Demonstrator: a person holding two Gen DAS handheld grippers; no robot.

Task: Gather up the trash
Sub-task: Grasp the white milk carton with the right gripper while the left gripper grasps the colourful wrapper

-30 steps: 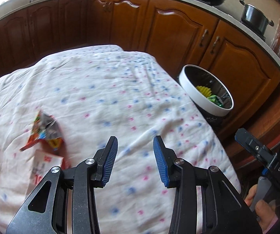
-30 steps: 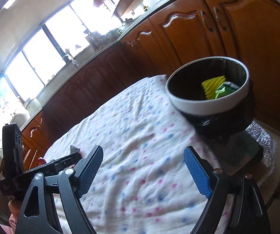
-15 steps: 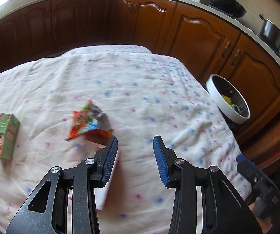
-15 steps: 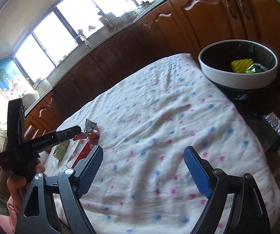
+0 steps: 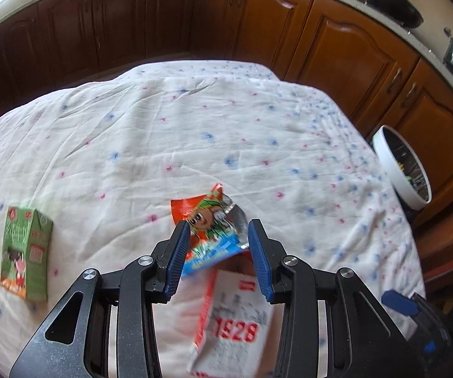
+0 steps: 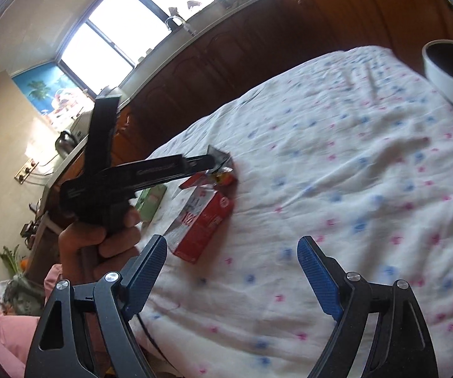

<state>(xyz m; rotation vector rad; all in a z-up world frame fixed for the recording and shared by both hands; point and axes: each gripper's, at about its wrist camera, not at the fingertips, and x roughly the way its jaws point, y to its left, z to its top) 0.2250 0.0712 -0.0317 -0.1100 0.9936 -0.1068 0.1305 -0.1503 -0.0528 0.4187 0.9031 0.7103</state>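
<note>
**Left wrist view: wrapper framed, grab not yet made**

Left wrist view puts the crumpled snack wrapper (image 5: pixel 214 220) on the white dotted cloth (image 5: pixel 195 132), between the blue pads of the left gripper (image 5: pixel 219 245). Those jaws are parted and released; the pads flank the wrapper without pressing it, so nothing is held. Just nearer the camera than the wrapper, partly under its edge, lies a red and white carton (image 5: pixel 236 318). Off to the wrapper's left, well apart, stands a green drink carton (image 5: pixel 26 252). Far to the wrapper's right, past the cloth's edge, sits the white-rimmed bin (image 5: pixel 399 167).

From the right wrist view, the right gripper (image 6: pixel 232 271) hangs over bare cloth with its jaws spread wide and empty, the wrapper (image 6: pixel 220 170) far ahead of it.

Risks, as I judge them: the wrapper is light, springy foil, so closing pads could pinch only a loose flap and let it slide out on the way to the bin. A low approach could catch the cloth and drag it, shifting both cartons. Overlap with the red and white carton could mean nudging or lifting that box by accident.
</note>
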